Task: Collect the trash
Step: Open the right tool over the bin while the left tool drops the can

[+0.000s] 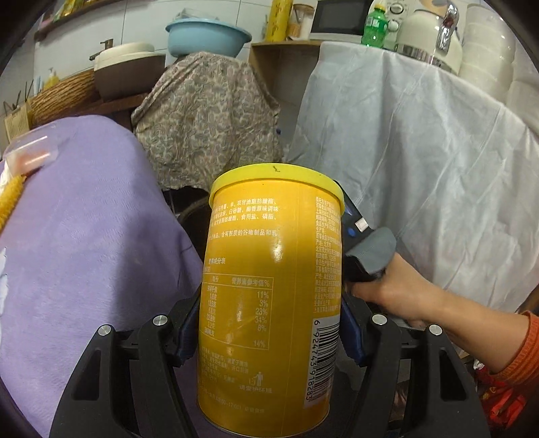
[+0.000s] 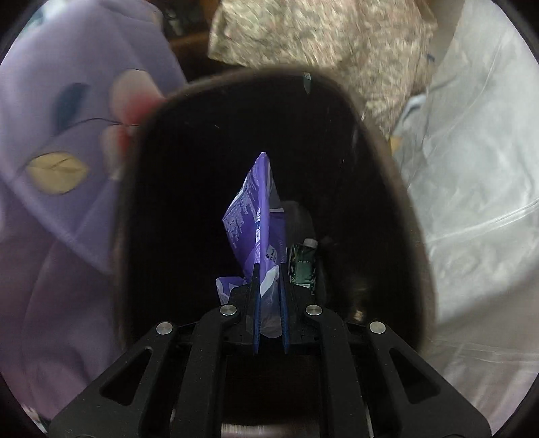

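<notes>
A tall yellow canister [image 1: 269,286] with a yellow lid and printed label stands upright between the blue pads of my left gripper [image 1: 269,333], which is shut on its lower half. Behind it, a person's hand [image 1: 397,289] in an orange sleeve holds the other gripper's body. In the right wrist view my right gripper [image 2: 269,286] is shut on a purple printed wrapper [image 2: 252,222], pointing down into the mouth of a dark bin [image 2: 141,141]. A small green packet [image 2: 303,266] lies inside the bin beside the fingers.
A purple cloth [image 1: 84,252] covers a surface on the left, a patterned cloth [image 1: 205,124] hangs in the middle, and a white sheet [image 1: 421,175] drapes the right. A blue basin [image 1: 207,37], a pot and a green bottle [image 1: 374,27] stand behind.
</notes>
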The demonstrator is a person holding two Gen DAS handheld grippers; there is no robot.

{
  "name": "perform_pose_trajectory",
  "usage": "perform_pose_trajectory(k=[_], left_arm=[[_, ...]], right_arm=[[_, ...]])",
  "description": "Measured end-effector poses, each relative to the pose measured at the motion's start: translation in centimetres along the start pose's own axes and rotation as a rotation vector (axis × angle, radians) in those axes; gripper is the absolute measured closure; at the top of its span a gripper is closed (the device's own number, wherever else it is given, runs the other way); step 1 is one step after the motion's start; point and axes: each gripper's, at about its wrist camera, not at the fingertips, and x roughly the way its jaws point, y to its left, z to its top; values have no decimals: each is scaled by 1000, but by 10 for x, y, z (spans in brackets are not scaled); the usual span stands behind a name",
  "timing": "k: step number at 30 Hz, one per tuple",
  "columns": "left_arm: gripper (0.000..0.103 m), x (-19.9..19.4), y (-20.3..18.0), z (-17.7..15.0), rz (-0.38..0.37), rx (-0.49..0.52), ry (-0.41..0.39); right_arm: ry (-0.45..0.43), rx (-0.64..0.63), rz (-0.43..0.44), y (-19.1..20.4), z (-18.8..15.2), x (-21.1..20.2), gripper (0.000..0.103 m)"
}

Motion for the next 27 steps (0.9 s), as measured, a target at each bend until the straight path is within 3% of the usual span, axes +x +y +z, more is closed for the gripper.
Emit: perform_pose_trajectory(k=[6,9,10,11,19,22,27], left_arm=[[37,7,1,-3,3,18,31],[37,13,0,-4,2,25,48],[37,16,0,-5,3,24,56],[37,19,1,-6,8,24,61],[37,47,4,-7,25,28,112],[37,63,0,-3,30,45,130],[37,108,-2,7,17,33,250]], right_arm=[[115,15,-13,-2,17,39,91],[134,11,-33,-3,22,45,72],[137,13,-40,-4,23,46,55],[126,17,-43,-5,24,43,48],[-77,23,-52,-17,13,-20,48],[-172,-26,-119,-21,1,-57,48],[-308,44,-183,-48,-27,-114,47]])
